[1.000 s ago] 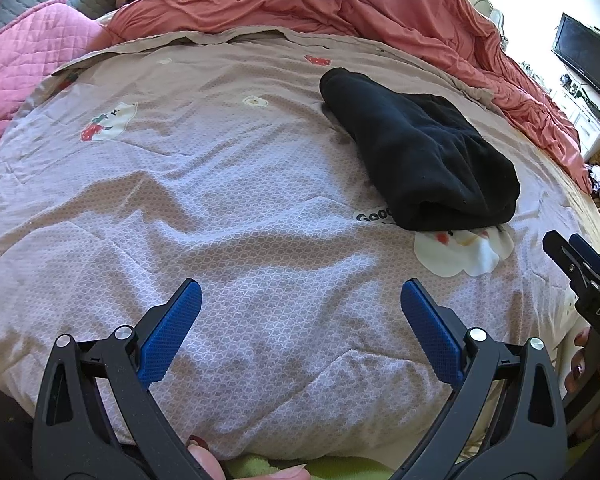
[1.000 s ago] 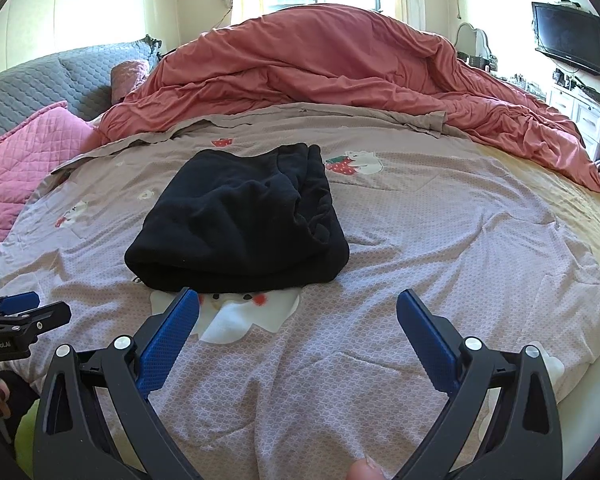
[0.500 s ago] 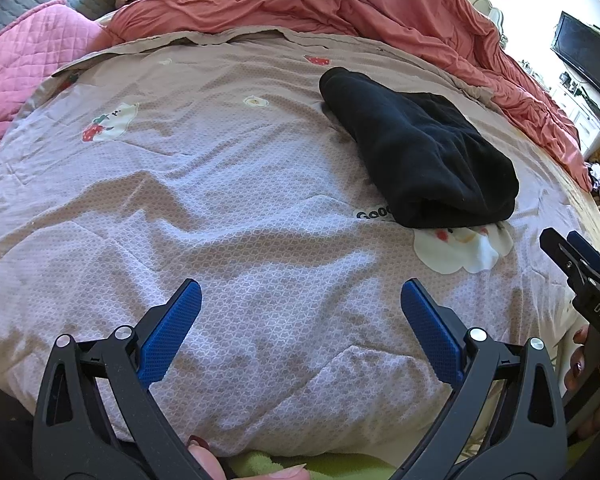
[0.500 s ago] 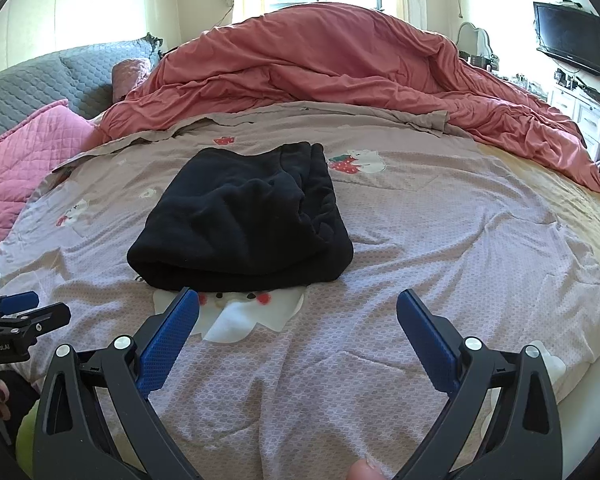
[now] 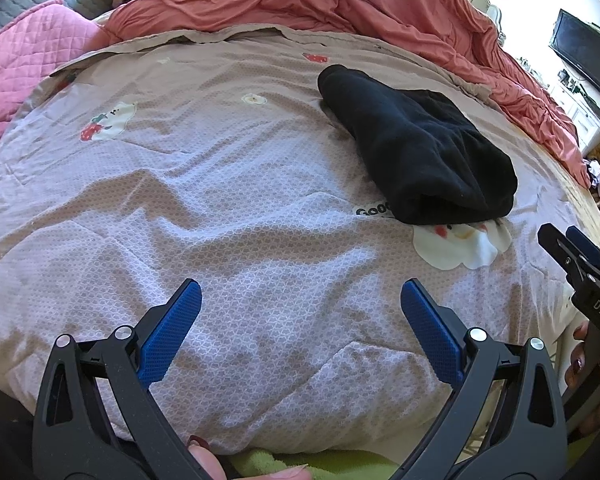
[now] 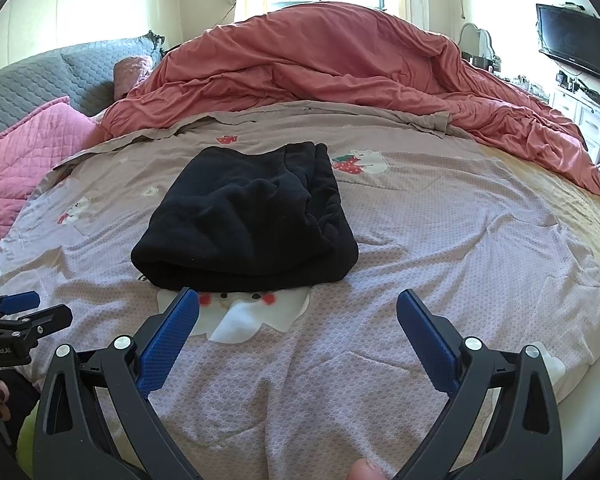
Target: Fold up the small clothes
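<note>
Blue pads on the left gripper [image 5: 300, 292] stand wide apart with nothing between them, only the wrinkled mauve bedsheet [image 5: 220, 208] below and ahead of its fingers. The right gripper [image 6: 298, 302] is spread just as wide and likewise holds nothing; its left pad [image 6: 168, 340] reaches close to the near edge of the folded black garment [image 6: 248, 216], though whether it touches the cloth or merely overlaps it in the fisheye view is hard to say. That garment lies directly ahead of the right gripper and slightly to its left, a thick bundle with its rounded fold facing the gripper and bunched edges along its right side. From the left gripper it [image 5: 416, 148] sits well ahead and off to the right, resting partly over a white cartoon print [image 5: 460, 244] on the sheet. At the right edge of the left wrist view a part of the right gripper [image 5: 580, 264] shows, with a hand [image 5: 580, 364] on its handle. Beyond the garment, a rumpled red duvet [image 6: 340, 60] is heaped across the far side of the bed. Far left of both grippers lies a pink quilted pillow [image 6: 32, 148], with a grey quilted headboard [image 6: 40, 76] behind it. Far right, a dark television [image 6: 572, 40] hangs on the wall.
</note>
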